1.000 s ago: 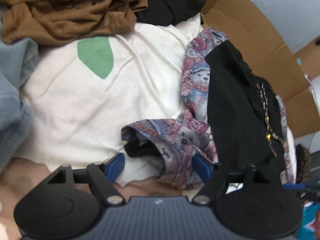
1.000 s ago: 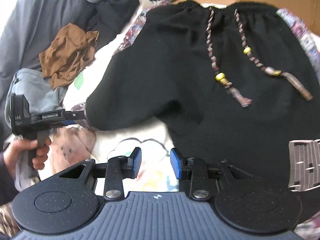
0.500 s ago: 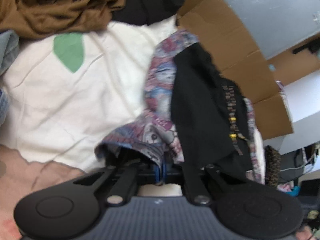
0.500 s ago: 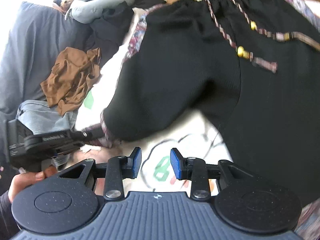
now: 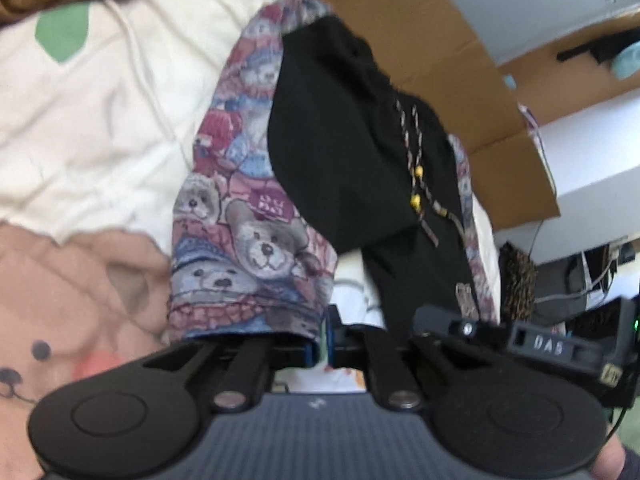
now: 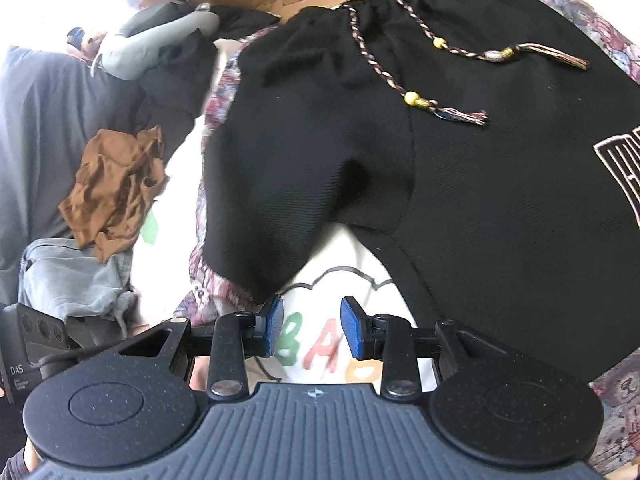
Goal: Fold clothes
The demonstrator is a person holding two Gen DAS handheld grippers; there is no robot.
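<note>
Clothes lie heaped on a cream sheet (image 5: 80, 120) printed with coloured shapes. At far left in the right wrist view a grey garment (image 6: 76, 280) sits crumpled, with a brown garment (image 6: 116, 192) bunched just above it on the sheet. Next comes the teddy-bear print cloth (image 5: 248, 248), whose hem drapes over the left gripper (image 5: 318, 346); its blue pads stand nearly together with the cloth's edge caught between them, and the jaws are opening slightly. Black shorts (image 6: 480, 180) lie on top of the bear print, waistband toward the cardboard (image 5: 420, 48) behind, with a braided drawstring (image 6: 404, 76) carrying yellow beads trailing across the front. The right gripper (image 6: 314, 330) hovers over the sheet's lettering, just below the near leg of the shorts, jaws apart and holding nothing.
</note>
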